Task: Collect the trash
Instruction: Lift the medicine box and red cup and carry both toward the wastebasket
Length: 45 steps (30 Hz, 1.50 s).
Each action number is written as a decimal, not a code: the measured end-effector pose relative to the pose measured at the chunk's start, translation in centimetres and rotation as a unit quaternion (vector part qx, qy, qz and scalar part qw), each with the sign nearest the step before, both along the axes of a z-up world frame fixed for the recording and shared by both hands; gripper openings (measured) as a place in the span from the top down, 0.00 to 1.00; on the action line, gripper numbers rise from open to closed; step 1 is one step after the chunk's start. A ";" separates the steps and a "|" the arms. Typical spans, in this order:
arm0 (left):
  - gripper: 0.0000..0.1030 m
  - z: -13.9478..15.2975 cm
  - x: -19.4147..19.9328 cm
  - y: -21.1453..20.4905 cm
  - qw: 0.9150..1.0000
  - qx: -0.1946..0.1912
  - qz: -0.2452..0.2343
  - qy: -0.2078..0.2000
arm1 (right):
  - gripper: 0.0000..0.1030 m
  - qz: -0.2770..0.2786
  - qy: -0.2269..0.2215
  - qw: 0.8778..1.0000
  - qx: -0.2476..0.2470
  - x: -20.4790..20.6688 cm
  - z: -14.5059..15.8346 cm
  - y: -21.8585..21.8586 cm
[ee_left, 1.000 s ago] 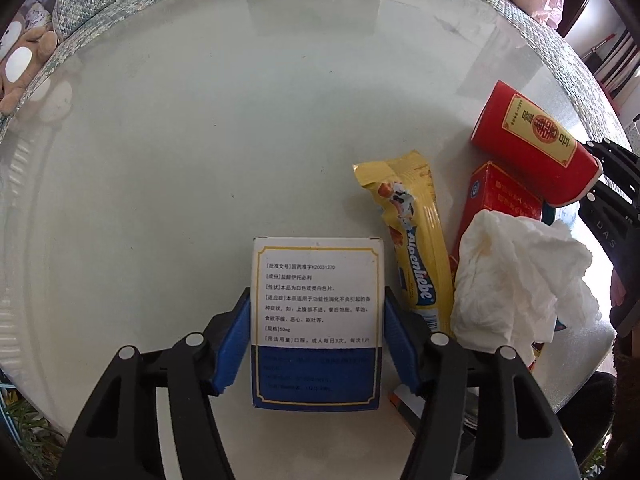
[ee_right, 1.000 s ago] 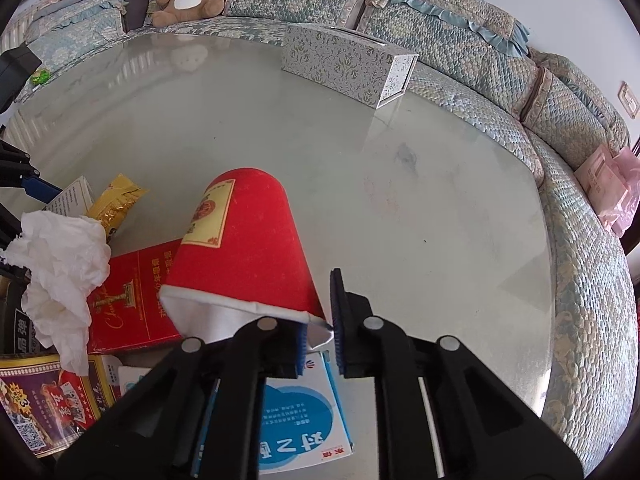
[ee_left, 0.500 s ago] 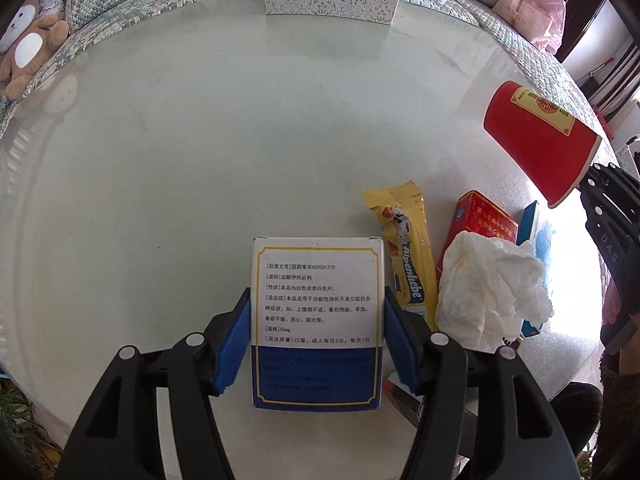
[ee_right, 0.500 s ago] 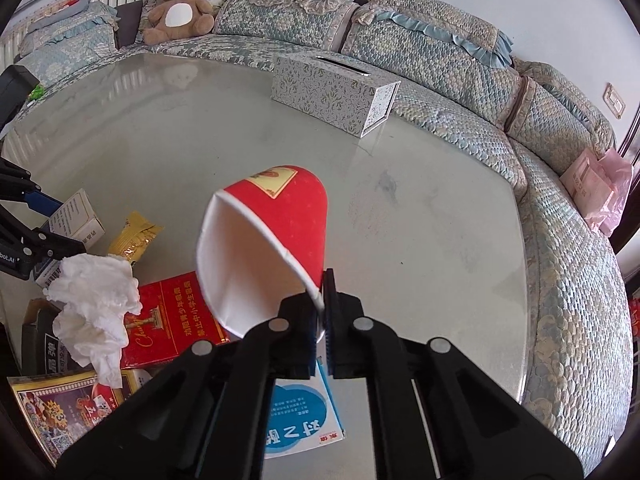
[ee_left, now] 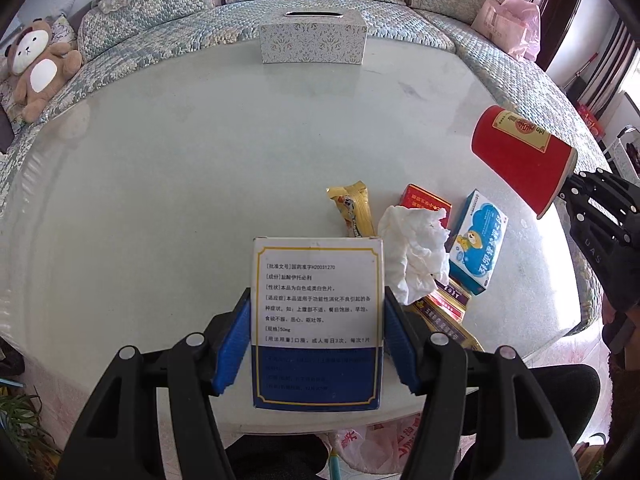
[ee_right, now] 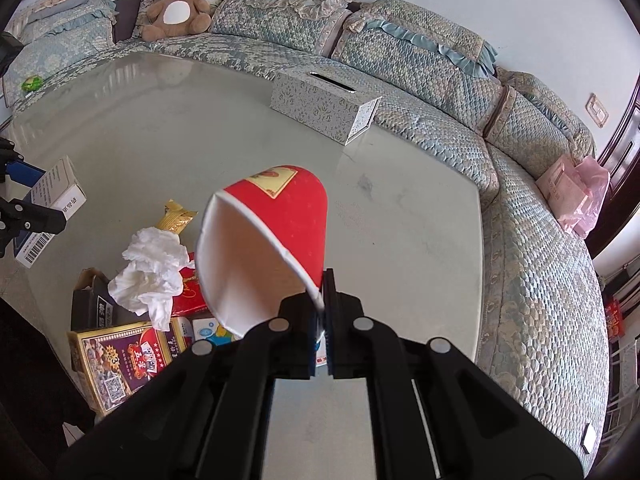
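Observation:
My left gripper (ee_left: 316,336) is shut on a white and blue medicine box (ee_left: 316,312), held above the table's near edge; the box also shows in the right wrist view (ee_right: 52,204). My right gripper (ee_right: 322,308) is shut on the rim of a red paper cup (ee_right: 272,236), lifted off the table and tilted on its side; the cup also shows in the left wrist view (ee_left: 520,160). On the table lie a crumpled white tissue (ee_left: 416,252), a yellow snack wrapper (ee_left: 354,208), a red box (ee_left: 424,200) and a blue and white box (ee_left: 478,240).
A round glass table (ee_left: 180,160) carries a patterned tissue box (ee_left: 312,40) at its far edge. A curved sofa (ee_right: 440,80) with a teddy bear (ee_right: 178,0) rings the table. A card box (ee_right: 116,364) lies near the trash. A plastic bag (ee_left: 372,444) hangs below the table edge.
Both grippers have risen and pulled back. The red cup has lifted off the table and tipped, held by its rim. The medicine box stays gripped in the left gripper.

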<state>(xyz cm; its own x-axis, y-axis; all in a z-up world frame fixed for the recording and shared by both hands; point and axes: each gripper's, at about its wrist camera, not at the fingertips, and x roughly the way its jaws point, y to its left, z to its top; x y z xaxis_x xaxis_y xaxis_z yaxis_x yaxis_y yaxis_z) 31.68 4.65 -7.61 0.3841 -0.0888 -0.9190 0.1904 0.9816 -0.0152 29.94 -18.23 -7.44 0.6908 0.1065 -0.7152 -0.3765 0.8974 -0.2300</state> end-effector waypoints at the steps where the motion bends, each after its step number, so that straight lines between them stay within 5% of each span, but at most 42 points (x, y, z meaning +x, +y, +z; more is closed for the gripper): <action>1: 0.42 0.5 -0.5 0.0 1.000 0.002 -0.001 -0.005 | 0.96 -0.001 -0.002 1.000 0.000 -0.8 0.5 -0.1; 10: 0.42 3.4 -7.4 -0.7 1.000 -0.005 -0.011 -0.028 | 0.96 0.004 -0.010 1.000 0.006 -9.9 3.8 0.2; 18: 0.42 3.7 -13.5 -1.5 0.999 -0.014 -0.027 -0.032 | 0.96 0.020 -0.001 1.000 -0.001 -17.4 3.8 0.7; 28: 0.42 1.9 -19.0 -4.1 0.998 -0.005 -0.062 -0.031 | 0.96 0.028 0.031 0.999 -0.001 -22.7 2.0 0.7; 45: 0.42 -6.0 -20.5 -7.6 0.995 -0.005 -0.098 0.033 | 0.96 0.023 0.084 0.996 -0.002 -25.1 -4.5 0.7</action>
